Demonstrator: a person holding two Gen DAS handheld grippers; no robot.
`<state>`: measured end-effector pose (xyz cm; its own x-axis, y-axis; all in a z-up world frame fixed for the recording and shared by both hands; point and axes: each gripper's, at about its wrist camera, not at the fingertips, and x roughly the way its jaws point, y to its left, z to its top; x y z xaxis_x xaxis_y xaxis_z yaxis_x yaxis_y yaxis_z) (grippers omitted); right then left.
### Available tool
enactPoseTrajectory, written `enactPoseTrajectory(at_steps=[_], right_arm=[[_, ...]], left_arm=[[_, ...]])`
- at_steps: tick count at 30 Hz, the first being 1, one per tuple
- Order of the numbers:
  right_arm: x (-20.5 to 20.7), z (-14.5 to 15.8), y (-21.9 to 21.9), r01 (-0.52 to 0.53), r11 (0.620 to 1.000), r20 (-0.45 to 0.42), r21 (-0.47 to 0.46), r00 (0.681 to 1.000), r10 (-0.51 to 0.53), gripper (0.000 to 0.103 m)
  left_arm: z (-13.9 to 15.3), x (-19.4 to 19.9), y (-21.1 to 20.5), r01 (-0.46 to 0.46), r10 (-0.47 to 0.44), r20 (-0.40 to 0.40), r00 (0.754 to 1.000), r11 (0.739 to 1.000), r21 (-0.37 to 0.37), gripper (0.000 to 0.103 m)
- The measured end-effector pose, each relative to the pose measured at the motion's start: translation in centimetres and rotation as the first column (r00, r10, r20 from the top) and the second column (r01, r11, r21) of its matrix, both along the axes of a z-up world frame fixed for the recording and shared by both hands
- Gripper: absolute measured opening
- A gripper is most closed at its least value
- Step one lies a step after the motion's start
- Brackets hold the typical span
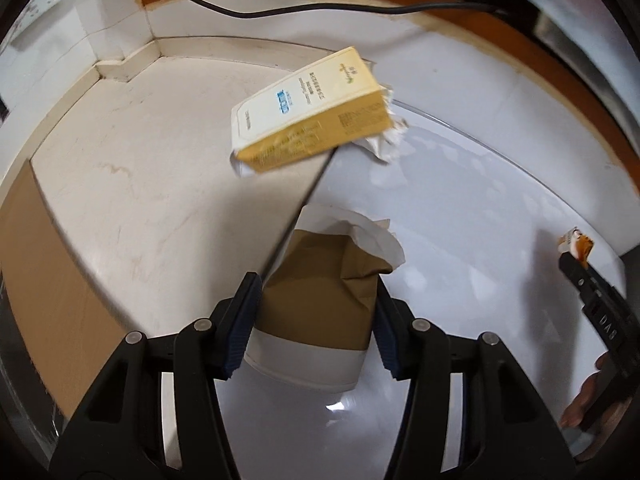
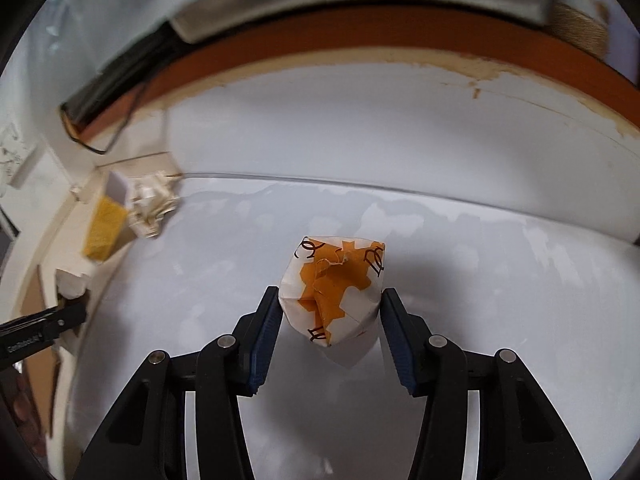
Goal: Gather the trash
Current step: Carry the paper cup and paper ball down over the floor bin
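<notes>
The left tongs [image 1: 318, 300] are pinching a brown-and-white paper cup [image 1: 316, 300] over the tabletop [image 1: 460, 208] edge. The right tongs [image 2: 328, 318] are pinching an orange-printed crumpled wrapper [image 2: 334, 292]. A yellow box [image 1: 308, 110] is lying at the tabletop's edge.

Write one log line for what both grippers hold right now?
left gripper: shut on paper cup | right gripper: shut on crumpled orange-and-white wrapper | yellow carton: on table edge, untouched

white table [image 1: 480, 184] | crumpled paper [image 1: 384, 140] | yellow box [image 1: 312, 108] overhanging edge
</notes>
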<state>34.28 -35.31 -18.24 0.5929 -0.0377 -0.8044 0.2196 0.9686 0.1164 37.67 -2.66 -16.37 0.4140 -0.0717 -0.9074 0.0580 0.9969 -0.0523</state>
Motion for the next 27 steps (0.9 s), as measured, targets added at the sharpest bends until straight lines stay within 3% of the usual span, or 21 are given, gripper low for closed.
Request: enactPoseTrajectory(at_steps=[14, 22, 27], right_arm=[[-16.4, 7.3, 4.7, -0.149, 0.986, 0.092, 0.068, 0.985, 0.143, 0.05], [-24.9, 8.6, 8.9, -0.291, 0.954, 0.085, 0.078, 0.955, 0.284, 0.05], [-29.8, 7.8, 11.9, -0.392, 0.915, 0.068, 0.092, 0.919, 0.387, 0.05]], left_arm=[[6.8, -16.0, 0.1, -0.007, 0.01, 0.044, 0.999, 0.997, -0.082, 0.049], [7.8, -24.1, 0.9, -0.041, 0.047, 0.061, 0.997, 0.995, -0.086, 0.05], [6.6, -28.5, 1.8, -0.076, 0.08, 0.046, 0.996, 0.995, -0.072, 0.05]])
